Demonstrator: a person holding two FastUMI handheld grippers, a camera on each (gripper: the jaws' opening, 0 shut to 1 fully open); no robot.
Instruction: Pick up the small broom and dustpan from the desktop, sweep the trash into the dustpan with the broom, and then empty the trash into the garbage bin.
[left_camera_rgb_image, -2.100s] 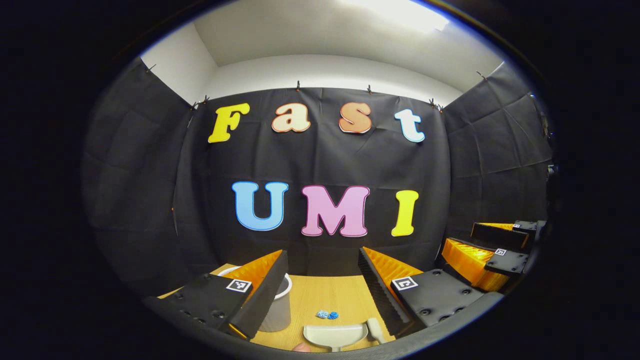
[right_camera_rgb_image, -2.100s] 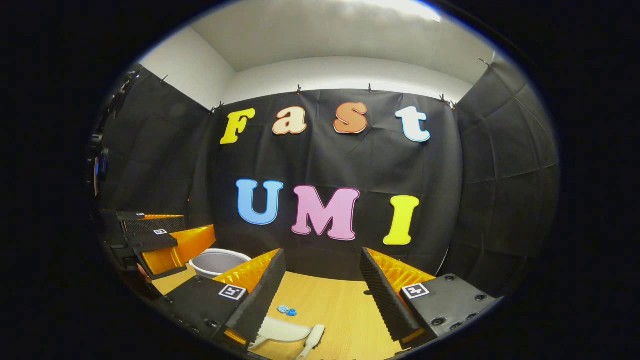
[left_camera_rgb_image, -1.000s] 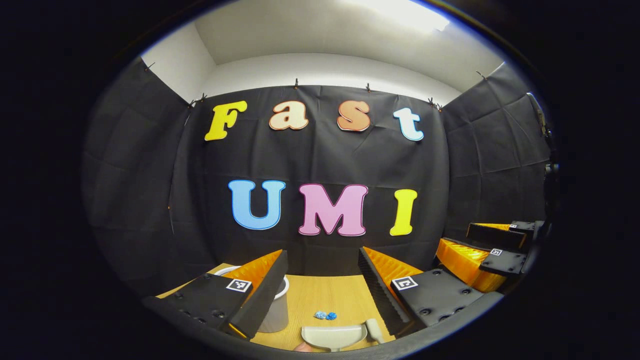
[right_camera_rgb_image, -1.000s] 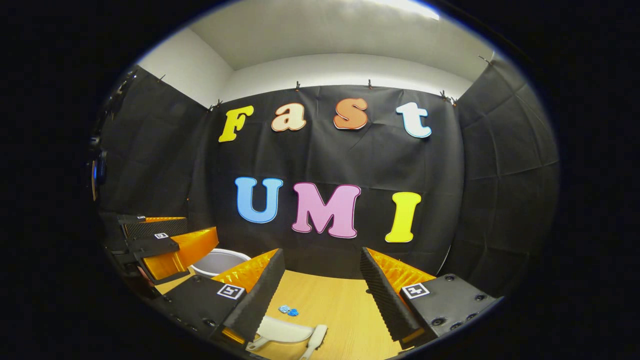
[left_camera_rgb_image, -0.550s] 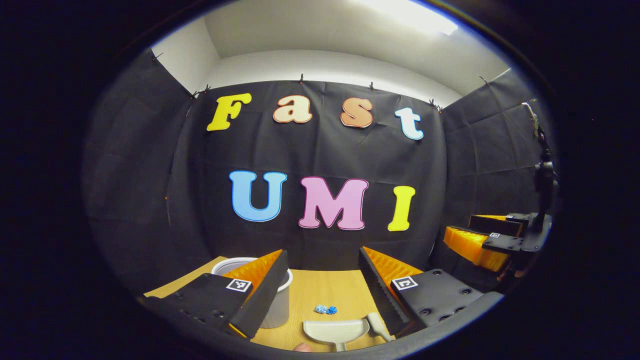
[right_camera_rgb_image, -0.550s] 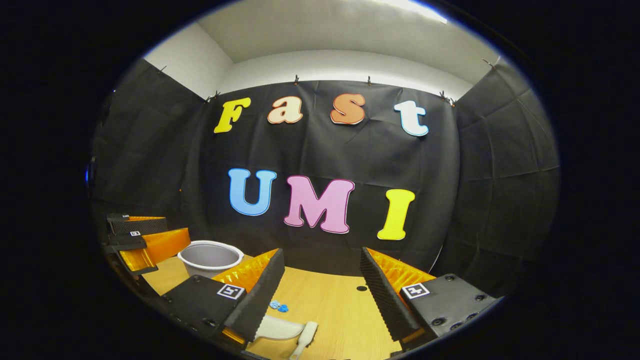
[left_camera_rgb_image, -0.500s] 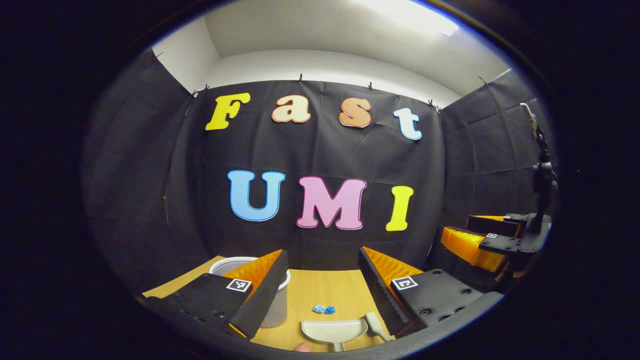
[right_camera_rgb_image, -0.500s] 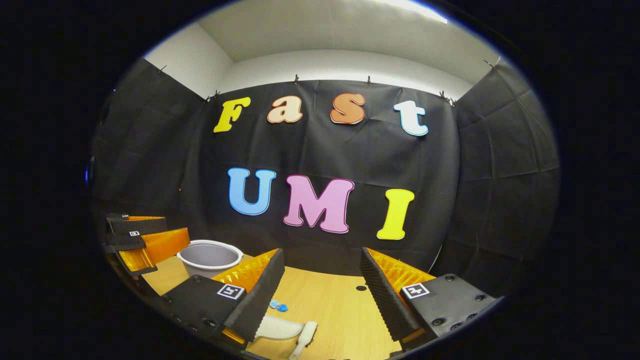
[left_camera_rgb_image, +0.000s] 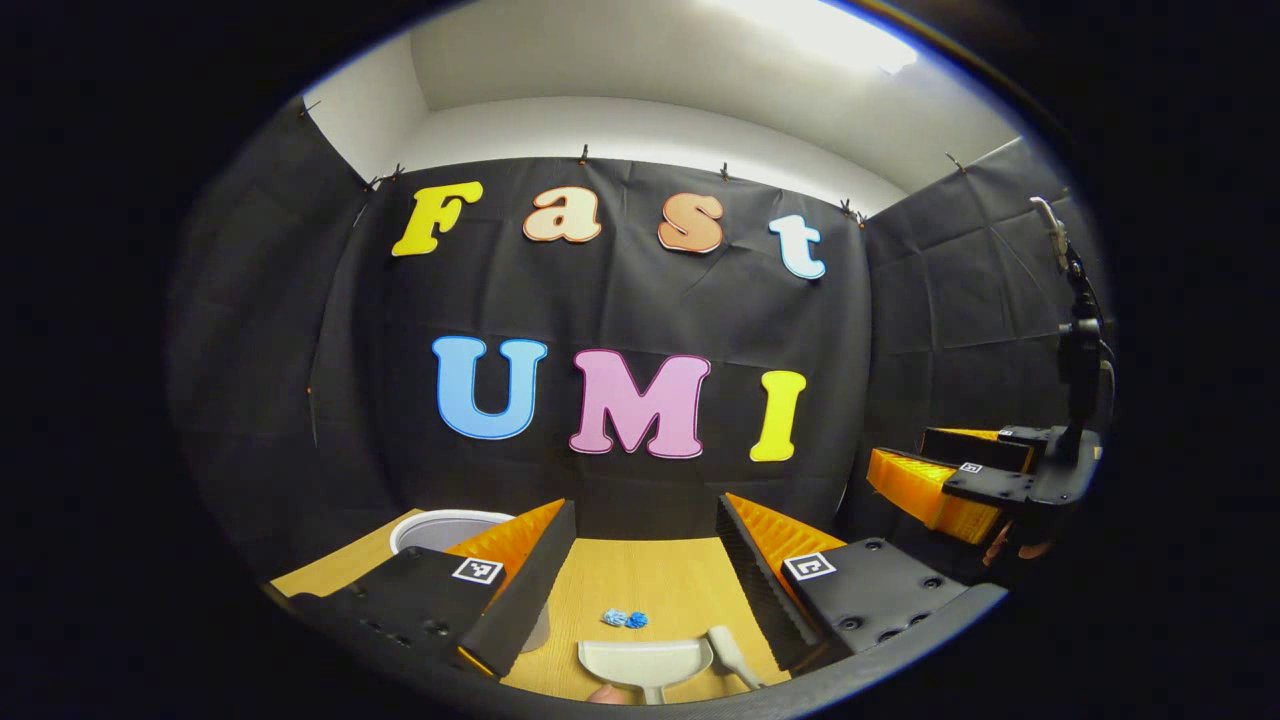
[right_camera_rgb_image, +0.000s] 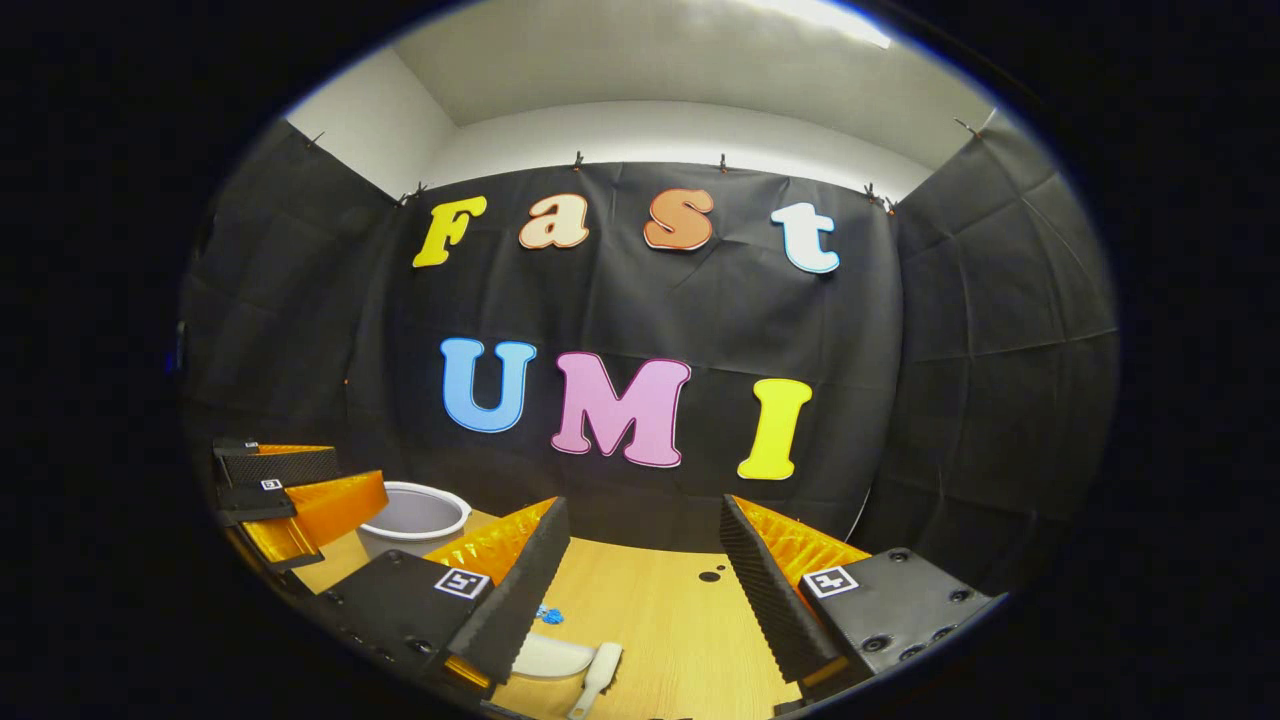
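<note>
Both jaws are held wide and empty above the table; nothing is picked up yet.

The left gripper (left_camera_rgb_image: 640, 570) is pointed over the dustpan (left_camera_rgb_image: 643, 660), with the small broom (left_camera_rgb_image: 730, 655) just beside it and the blue trash (left_camera_rgb_image: 624, 619) a little past them on the table (left_camera_rgb_image: 650, 590). The right gripper (right_camera_rgb_image: 640, 575) is set wide too. Since a moment ago both views have been swung a little to the right, and the garbage bin (right_camera_rgb_image: 415, 515) is seen more fully. The reach for the tools looks only just begun.
</note>
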